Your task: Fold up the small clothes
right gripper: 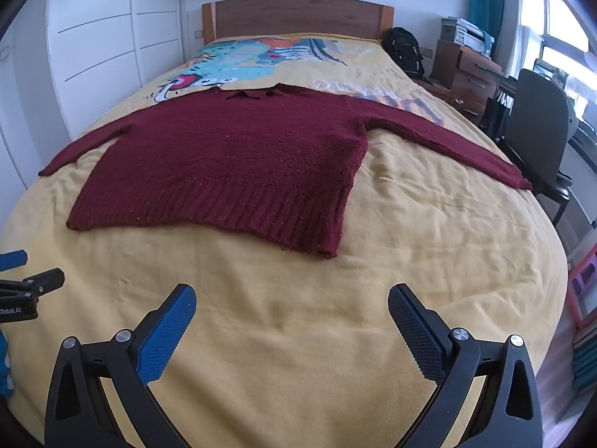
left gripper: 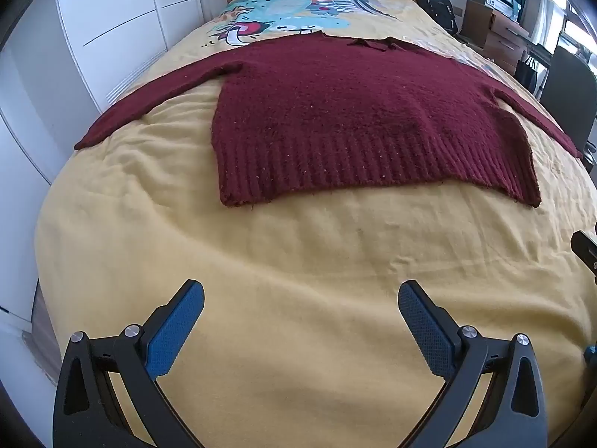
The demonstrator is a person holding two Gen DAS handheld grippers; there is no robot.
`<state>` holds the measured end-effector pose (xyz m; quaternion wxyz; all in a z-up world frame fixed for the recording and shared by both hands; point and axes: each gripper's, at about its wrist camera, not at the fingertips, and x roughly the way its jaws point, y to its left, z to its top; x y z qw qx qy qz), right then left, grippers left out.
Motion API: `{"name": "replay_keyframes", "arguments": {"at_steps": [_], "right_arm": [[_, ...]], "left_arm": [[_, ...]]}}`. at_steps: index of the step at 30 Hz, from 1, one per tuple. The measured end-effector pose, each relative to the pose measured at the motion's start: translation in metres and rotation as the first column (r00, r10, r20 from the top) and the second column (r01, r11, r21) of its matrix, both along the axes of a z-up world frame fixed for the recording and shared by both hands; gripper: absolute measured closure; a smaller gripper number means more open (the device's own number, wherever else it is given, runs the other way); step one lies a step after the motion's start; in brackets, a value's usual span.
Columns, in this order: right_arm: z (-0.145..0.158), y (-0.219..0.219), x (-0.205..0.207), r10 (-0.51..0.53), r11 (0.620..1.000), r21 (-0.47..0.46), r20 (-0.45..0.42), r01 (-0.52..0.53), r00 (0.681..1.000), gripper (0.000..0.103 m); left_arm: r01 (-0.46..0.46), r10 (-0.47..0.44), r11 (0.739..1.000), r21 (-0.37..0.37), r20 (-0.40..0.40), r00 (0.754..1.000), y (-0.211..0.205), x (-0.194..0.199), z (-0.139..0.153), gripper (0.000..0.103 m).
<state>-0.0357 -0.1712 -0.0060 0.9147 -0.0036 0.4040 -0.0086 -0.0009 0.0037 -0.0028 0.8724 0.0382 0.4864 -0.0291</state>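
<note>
Sweater (left gripper: 358, 112) first: a dark red knitted one, spread flat on the yellow bedspread (left gripper: 298, 280), filling the upper middle of both views, collar toward the wooden headboard (right gripper: 298, 13), ribbed hem (left gripper: 373, 171) nearest the cameras. One sleeve (left gripper: 149, 108) runs down toward the left edge of the left wrist view; the other sleeve (right gripper: 447, 142) stretches toward the right edge of the right wrist view, ending near a dark chair (right gripper: 537, 138).

Neither tool holds anything. The left gripper (left gripper: 300, 321) stands with its jaws spread wide at the bottom of its frame, over bare bedspread, well short of the hem. The right gripper (right gripper: 291, 321) is likewise wide and empty, also short of the hem.

Folding looks not yet begun. To do the first fold well, I would judge it best to take each sleeve near its cuff, pinch only the knit and not the bedspread beneath, and lay it across the body so the edges run straight. The thick knit will likely sag, so lifting low and slow should keep it from bunching.

As for containers, a drawer unit (right gripper: 470, 74) stands in the upper right of the right wrist view, with boxes (right gripper: 462, 35) on top; what they hold cannot be seen.
</note>
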Motion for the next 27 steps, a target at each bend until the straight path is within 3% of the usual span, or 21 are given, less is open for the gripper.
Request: {"name": "replay_keyframes", "arguments": {"at_steps": [27], "right_arm": [[-0.0015,-0.0017,0.0002,-0.001,1.0,0.002,-0.002,0.001,1.0,0.0]], "left_arm": [[-0.016,0.016,1.0,-0.021,-0.024,1.0,0.0048,0.0004,-0.0034,0.001]]}}
